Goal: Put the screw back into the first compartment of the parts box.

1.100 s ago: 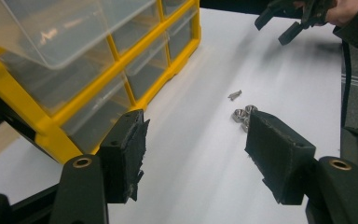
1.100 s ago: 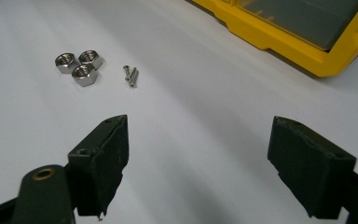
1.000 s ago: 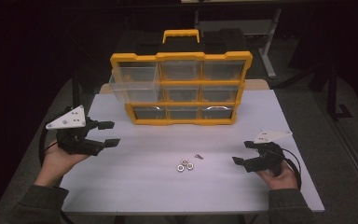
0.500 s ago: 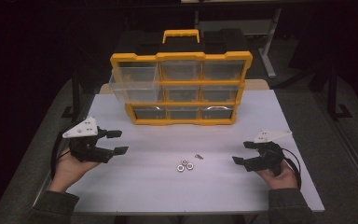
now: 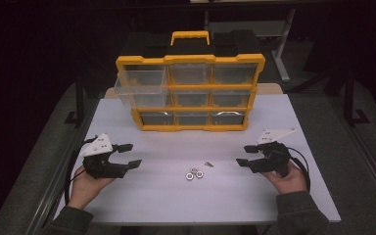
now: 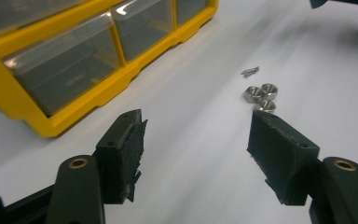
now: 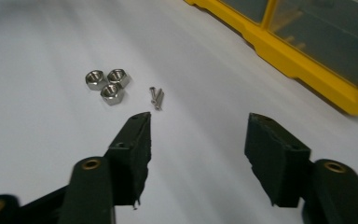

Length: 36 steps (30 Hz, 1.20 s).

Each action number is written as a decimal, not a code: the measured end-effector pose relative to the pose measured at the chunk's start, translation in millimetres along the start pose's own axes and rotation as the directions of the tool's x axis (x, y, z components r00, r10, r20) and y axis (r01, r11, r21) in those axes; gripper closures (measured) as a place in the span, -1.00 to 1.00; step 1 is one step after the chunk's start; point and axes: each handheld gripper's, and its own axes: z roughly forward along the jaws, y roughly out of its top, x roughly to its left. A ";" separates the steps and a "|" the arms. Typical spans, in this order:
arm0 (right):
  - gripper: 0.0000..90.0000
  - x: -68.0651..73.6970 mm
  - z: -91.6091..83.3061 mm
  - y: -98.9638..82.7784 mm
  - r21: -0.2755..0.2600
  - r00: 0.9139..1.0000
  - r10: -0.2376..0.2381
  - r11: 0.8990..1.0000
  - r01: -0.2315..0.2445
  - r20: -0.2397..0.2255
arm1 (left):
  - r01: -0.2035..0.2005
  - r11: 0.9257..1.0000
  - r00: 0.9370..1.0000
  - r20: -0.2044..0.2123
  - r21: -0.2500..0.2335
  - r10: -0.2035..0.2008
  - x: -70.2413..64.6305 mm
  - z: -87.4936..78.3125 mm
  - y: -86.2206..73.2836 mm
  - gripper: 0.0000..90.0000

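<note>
Three steel hex nuts [image 5: 194, 173] lie clustered on the white table [image 5: 279, 115], with two small screws [image 5: 208, 164] just to their right. My left gripper [image 5: 131, 155] hovers low at the left, pointing toward them, open with nothing between its jaws. In the left gripper view the nuts [image 6: 261, 95] and screws [image 6: 249, 71] lie ahead of the gripper [image 6: 196, 126]. My right gripper [image 5: 243, 155] faces the nuts from the right, still open and empty; its jaws have just been closing. Ahead of it [image 7: 198, 123] lie the nuts [image 7: 107, 84] and screws [image 7: 156, 97].
A yellow drawer organizer [image 5: 191, 93] with clear drawers and a carry handle stands at the back of the table. Its top-left drawer [image 5: 142, 88] is pulled out. The table's front edge runs just behind my hands.
My left gripper has sunk toward the table and come in a little toward the middle. The right gripper has shifted only slightly. Nuts and screws lie as before.
</note>
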 end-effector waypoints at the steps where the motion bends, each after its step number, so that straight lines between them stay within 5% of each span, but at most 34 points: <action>1: -0.05 0.1 2.2 2.2 0.003 1.000 -0.007 1.000 0.007 -0.004 | 0.004 1.000 1.000 0.000 0.002 -0.004 -0.3 1.6 -2.4 -0.23; 16: 0.28 5.2 57.5 36.4 0.081 0.996 -0.032 0.996 0.038 -0.077 | 0.020 1.000 1.000 -0.023 0.014 -0.020 -2.0 4.4 -19.0 -0.31; 26: 0.49 10.2 92.8 34.5 0.165 0.995 -0.027 0.985 0.043 -0.095 | 0.029 1.000 1.000 -0.012 -0.002 -0.029 -2.0 6.4 -18.7 -0.32; 36: 0.57 14.2 108.0 33.5 0.200 0.995 -0.038 0.978 0.056 -0.097 | 0.023 1.000 1.000 -0.013 -0.003 -0.023 -2.1 7.2 -19.2 -0.32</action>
